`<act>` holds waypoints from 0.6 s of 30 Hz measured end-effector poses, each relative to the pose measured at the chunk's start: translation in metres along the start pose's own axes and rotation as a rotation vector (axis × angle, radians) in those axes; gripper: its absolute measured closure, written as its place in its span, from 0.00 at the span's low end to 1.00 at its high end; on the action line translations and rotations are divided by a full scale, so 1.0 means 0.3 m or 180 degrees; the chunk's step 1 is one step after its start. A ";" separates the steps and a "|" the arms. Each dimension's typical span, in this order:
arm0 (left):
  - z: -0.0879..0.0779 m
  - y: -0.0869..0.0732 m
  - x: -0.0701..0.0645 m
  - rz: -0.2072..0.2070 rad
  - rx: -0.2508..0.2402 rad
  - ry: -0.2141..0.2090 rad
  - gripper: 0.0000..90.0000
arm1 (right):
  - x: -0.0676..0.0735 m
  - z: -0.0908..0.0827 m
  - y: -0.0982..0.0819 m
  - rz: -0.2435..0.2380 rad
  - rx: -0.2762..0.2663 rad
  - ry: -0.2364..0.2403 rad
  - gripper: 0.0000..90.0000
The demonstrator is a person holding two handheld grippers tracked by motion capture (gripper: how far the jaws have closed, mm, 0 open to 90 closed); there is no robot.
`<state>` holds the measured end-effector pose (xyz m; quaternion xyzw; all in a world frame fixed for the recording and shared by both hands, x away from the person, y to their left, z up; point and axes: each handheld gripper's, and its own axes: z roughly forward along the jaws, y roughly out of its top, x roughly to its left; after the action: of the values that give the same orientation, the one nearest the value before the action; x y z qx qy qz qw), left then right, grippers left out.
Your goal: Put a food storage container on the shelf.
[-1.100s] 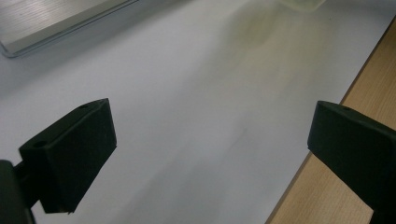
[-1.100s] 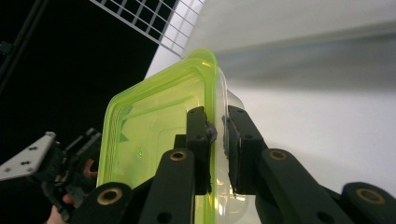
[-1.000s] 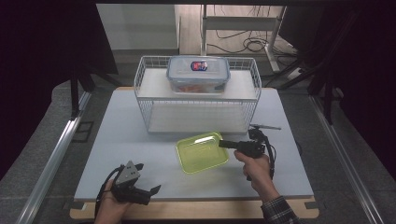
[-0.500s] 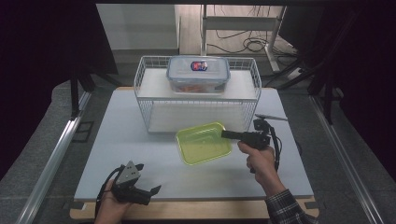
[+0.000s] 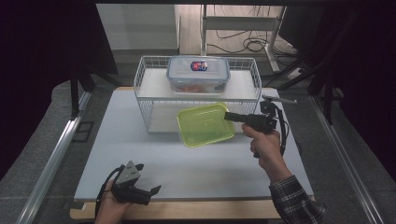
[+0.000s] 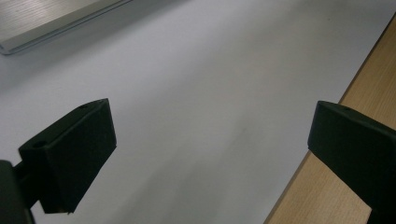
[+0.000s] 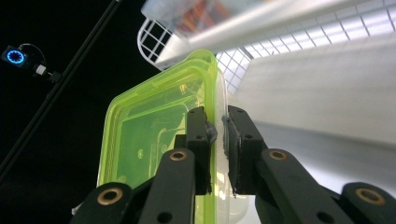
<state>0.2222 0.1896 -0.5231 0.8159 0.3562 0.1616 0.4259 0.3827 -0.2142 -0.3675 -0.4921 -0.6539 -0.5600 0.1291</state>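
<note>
Right gripper view: green lid (image 7: 154, 140) bottom cut off.

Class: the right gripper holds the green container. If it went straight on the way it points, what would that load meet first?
Probably the wire rack: the right gripper points left, carrying the green container before the rack's lower shelf. Depth is unclear.
</note>
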 end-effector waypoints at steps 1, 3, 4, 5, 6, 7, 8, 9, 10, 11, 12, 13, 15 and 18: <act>0.000 0.000 0.000 0.0002 0.0000 0.0000 0.01 | 0.007 -0.001 0.009 -0.0006 -0.0014 -0.0004 0.90; 0.000 0.000 0.000 0.0004 -0.0005 -0.0005 0.01 | 0.018 -0.003 0.027 -0.0017 -0.0030 0.0001 0.90; 0.001 0.000 0.000 -0.0008 -0.0015 -0.0008 0.01 | 0.024 -0.002 0.035 -0.0019 -0.0041 0.0006 0.90; 0.001 0.000 0.000 -0.0004 -0.0012 -0.0004 0.01 | 0.029 -0.002 0.044 -0.0017 -0.0042 0.0008 0.90; 0.001 0.000 0.000 -0.0005 -0.0011 -0.0006 0.01 | 0.034 -0.003 0.052 -0.0025 -0.0054 0.0018 0.90; 0.001 0.000 0.001 -0.0006 -0.0013 -0.0005 0.01 | 0.039 -0.003 0.060 -0.0027 -0.0065 0.0021 0.90; 0.001 0.000 0.001 -0.0007 -0.0015 -0.0004 0.01 | 0.044 -0.004 0.069 -0.0032 -0.0079 0.0025 0.90; 0.000 0.000 0.001 -0.0008 -0.0016 -0.0003 0.01 | 0.051 -0.005 0.078 -0.0028 -0.0097 0.0029 0.90; 0.000 0.000 0.001 -0.0009 -0.0018 -0.0003 0.01 | 0.058 -0.005 0.090 -0.0037 -0.0117 0.0031 0.90; 0.000 0.000 0.001 -0.0009 -0.0017 -0.0003 0.01 | 0.062 -0.005 0.097 -0.0037 -0.0125 0.0029 0.90; 0.000 0.000 0.001 -0.0008 -0.0017 -0.0001 0.01 | 0.070 -0.006 0.109 -0.0040 -0.0149 0.0028 0.90; 0.000 0.000 0.001 -0.0008 -0.0018 -0.0001 0.01 | 0.076 -0.006 0.119 -0.0056 -0.0164 0.0022 0.90; -0.001 0.000 0.002 -0.0009 -0.0016 -0.0003 0.01 | 0.088 -0.007 0.138 -0.0073 -0.0186 0.0013 0.90; -0.001 -0.001 0.002 -0.0025 -0.0027 -0.0010 0.01 | 0.104 -0.006 0.166 -0.0085 -0.0223 -0.0011 0.90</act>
<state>0.2224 0.1902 -0.5232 0.8129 0.3579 0.1602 0.4306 0.4064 -0.2058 -0.3144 -0.4885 -0.6405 -0.5834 0.1032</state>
